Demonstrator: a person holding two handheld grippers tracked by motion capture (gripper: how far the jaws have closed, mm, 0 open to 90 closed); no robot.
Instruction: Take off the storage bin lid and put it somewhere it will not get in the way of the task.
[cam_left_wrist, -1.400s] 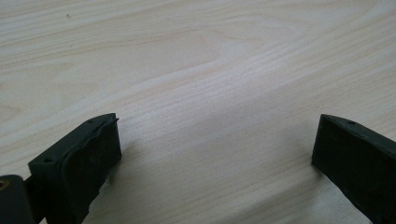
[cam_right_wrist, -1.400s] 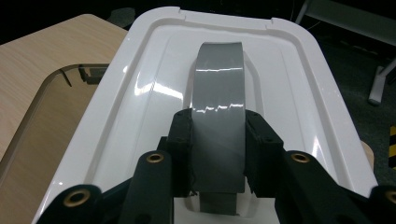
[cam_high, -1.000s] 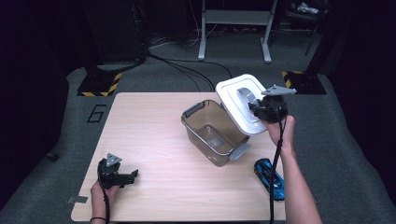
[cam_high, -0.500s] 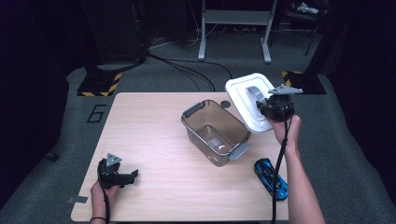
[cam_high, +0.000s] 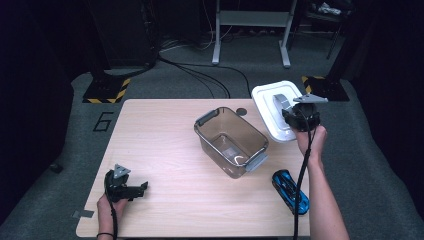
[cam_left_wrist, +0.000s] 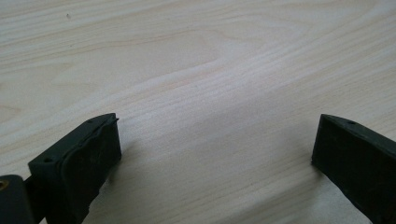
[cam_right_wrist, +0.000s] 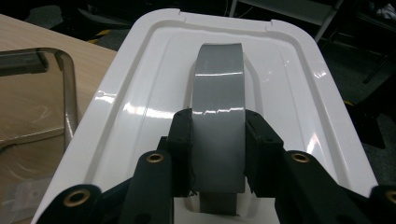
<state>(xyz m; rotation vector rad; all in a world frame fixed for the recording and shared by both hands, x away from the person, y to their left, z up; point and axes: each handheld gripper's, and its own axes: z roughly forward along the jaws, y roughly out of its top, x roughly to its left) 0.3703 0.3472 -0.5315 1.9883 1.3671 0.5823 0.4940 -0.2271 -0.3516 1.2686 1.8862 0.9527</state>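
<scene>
The right gripper (cam_high: 299, 116) pinches the grey handle (cam_right_wrist: 219, 93) of the white lid (cam_high: 274, 107) and holds it at the table's right edge, beside the clear box (cam_high: 231, 141). The left gripper (cam_high: 131, 189) rests spread on the table (cam_high: 150, 130). The step seems to be lid removal — next, probably, the lid must be put down flat before the jaws release it.

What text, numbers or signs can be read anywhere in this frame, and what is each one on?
"6", a large dark numeral on the grey floor, just past the table's far left corner.
Yellow-and-black hazard stripes on the floor beyond it: a marking, no words.
White lid, its grey handle, clear container, blue toy car: no readable lettering.
</scene>
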